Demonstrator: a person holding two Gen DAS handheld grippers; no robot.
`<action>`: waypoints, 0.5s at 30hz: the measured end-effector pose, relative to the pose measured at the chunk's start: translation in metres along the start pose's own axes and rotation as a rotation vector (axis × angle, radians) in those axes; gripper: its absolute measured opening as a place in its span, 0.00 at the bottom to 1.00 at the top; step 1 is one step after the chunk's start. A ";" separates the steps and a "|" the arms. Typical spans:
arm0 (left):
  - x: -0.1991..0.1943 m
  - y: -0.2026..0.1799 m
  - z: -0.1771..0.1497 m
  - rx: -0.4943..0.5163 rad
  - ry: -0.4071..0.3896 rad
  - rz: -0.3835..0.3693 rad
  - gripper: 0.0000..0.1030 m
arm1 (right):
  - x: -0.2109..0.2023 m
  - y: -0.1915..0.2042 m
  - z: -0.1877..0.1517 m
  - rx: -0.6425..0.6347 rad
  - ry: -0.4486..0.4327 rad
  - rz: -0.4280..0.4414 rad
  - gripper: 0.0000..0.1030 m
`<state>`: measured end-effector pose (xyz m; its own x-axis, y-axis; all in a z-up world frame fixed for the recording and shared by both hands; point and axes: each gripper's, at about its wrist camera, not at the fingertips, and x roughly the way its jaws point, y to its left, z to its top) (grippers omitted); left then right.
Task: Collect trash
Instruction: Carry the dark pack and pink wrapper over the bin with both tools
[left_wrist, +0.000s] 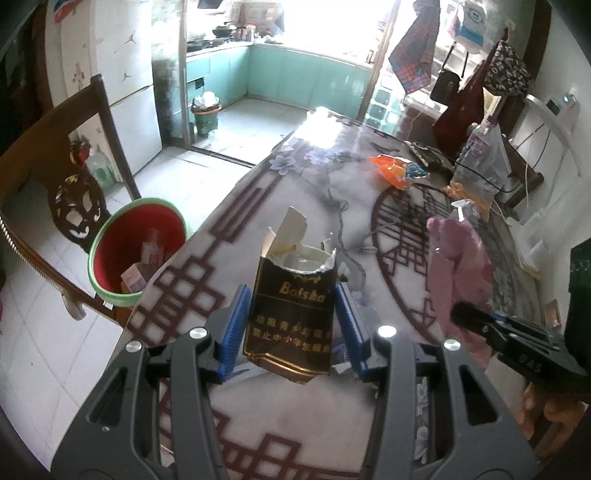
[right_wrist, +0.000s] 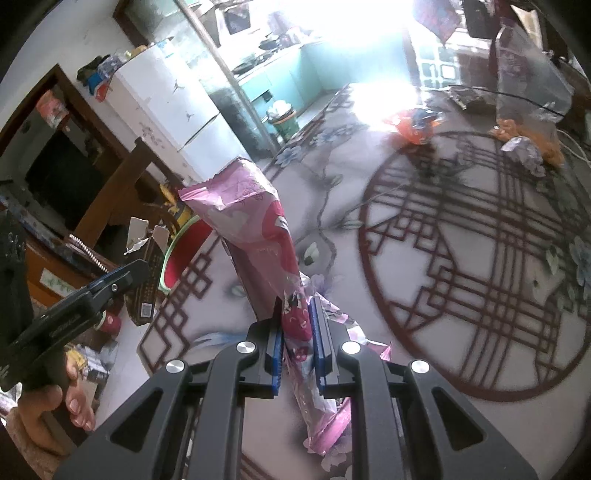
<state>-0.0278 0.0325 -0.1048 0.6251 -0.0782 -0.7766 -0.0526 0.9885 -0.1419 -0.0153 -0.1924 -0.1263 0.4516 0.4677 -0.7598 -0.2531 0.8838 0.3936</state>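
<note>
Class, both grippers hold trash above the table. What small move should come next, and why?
Probably swing the left gripper, shut on the torn cigarette pack, left over the red bin beside the table edge and release. The right gripper with its pink wrapper can follow.

Right gripper (right_wrist: 297, 325): blue pads closed on a pink wrapper (right_wrist: 255, 221), which stands up tall between them; its lower end hangs below the pads.
Left gripper (right_wrist: 122, 280): at the left edge, held by a hand (right_wrist: 51, 410), gripping a dark cigarette pack (right_wrist: 146, 291) with a torn top.
Bin (right_wrist: 181, 251): red inside, green rim, beside the table edge, partly hidden behind the wrapper and pack.
Table (right_wrist: 369, 184): patterned cloth with a brown lattice circle.
Far items: orange snack bag (right_wrist: 413, 125), crumpled paper ball (right_wrist: 524, 151), clear plastic bag (right_wrist: 528, 85).
Background: white fridge (right_wrist: 173, 107); green trash can (right_wrist: 284, 122) on the kitchen floor.
</note>
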 end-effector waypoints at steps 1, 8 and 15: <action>0.001 -0.002 0.002 0.008 -0.002 -0.001 0.44 | -0.001 -0.002 0.000 0.006 -0.003 -0.002 0.13; -0.008 -0.003 0.020 0.037 -0.055 0.012 0.44 | -0.016 -0.005 0.013 0.035 -0.061 0.005 0.13; -0.013 0.015 0.038 0.024 -0.098 0.022 0.44 | -0.009 0.016 0.030 0.014 -0.077 0.018 0.13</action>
<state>-0.0077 0.0535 -0.0734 0.6972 -0.0450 -0.7154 -0.0488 0.9927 -0.1100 0.0025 -0.1824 -0.0980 0.5119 0.4828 -0.7105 -0.2497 0.8750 0.4147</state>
